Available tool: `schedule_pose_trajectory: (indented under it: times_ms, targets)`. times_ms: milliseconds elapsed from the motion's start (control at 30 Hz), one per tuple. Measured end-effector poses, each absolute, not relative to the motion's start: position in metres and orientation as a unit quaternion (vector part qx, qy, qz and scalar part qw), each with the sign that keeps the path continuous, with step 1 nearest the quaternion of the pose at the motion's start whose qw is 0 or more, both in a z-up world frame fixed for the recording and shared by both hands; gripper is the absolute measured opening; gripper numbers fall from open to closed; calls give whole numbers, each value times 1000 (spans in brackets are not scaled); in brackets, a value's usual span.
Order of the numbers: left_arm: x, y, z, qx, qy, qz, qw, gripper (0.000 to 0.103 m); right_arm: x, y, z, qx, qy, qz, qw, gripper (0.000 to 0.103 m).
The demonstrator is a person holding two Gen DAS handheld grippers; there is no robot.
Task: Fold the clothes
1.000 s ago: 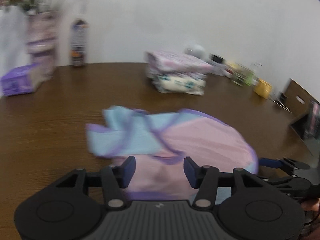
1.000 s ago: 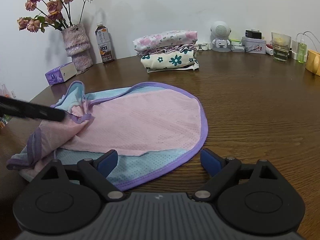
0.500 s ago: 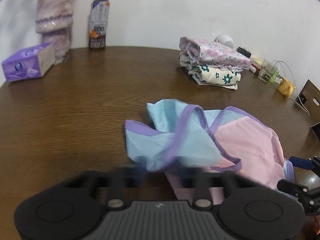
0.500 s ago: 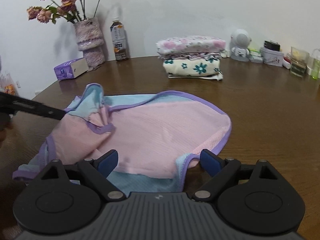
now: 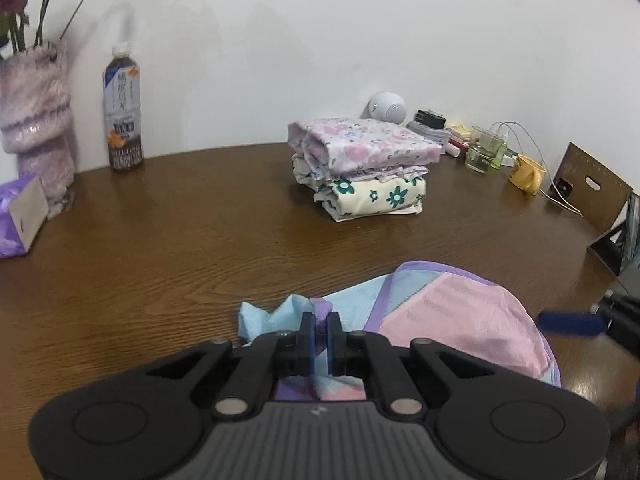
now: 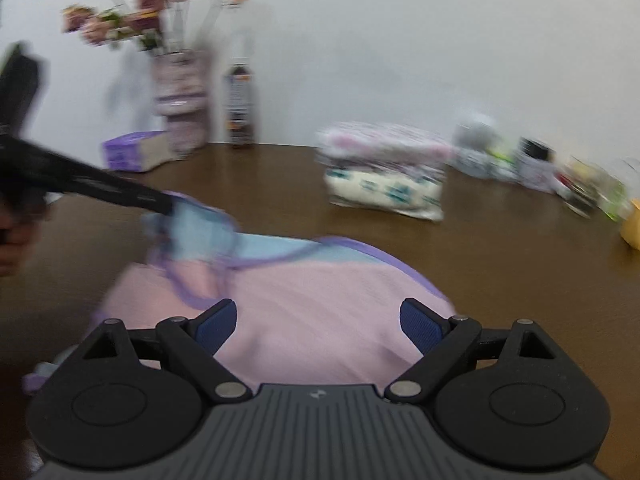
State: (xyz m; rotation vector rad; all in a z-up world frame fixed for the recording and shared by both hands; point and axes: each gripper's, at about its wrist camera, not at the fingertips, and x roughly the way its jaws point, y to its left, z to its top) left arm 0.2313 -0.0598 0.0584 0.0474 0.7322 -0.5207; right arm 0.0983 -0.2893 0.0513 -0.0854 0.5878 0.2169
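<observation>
I read the left hand-held gripper [image 5: 319,334] as closed on the garment: its two blue pads are pressed together with a fold of purple trim and light-blue mesh pinched between them. The garment is a pink and light-blue mesh vest with purple binding [image 5: 452,320]. It lies on the dark brown wooden counter [image 5: 180,232], directly ahead of and partly beneath this hand-held gripper, with the bulk of the pink panel spread to the right of the pinch point.

In the right wrist view, which is blurred, the right hand-held gripper [image 6: 318,322] has its jaws spread wide and closing slightly. The pink panel lies below and between the fingers; I cannot see either pad pressing on the cloth. The left hand-held gripper enters this view from the left edge and meets the light-blue corner of the vest at its far left end, where the cloth appears raised.

A stack of folded floral clothes [image 5: 362,170] sits well apart, farther back on the counter. A fluffy pink vase with dried flowers [image 5: 38,120], a dark drink bottle [image 5: 122,112] and a purple tissue box [image 5: 20,222] stand near the wall at the far left.
</observation>
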Motion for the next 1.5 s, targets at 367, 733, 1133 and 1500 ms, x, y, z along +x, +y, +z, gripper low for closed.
schedule_pose_trajectory:
  times_ms: [367, 733, 1133, 1500]
  targets:
    - [198, 17, 55, -46, 370, -229, 899, 46, 164, -203, 47, -87, 341, 281, 893, 33]
    - [179, 8, 21, -91, 426, -274, 857, 37, 200, -179, 35, -93, 386, 312, 863, 4]
    - [144, 6, 53, -35, 333, -216, 917, 3, 176, -190, 57, -89, 335, 311, 885, 0]
    - [106, 52, 62, 53, 315, -64, 945, 4, 174, -142, 87, -54, 277, 364, 888, 1]
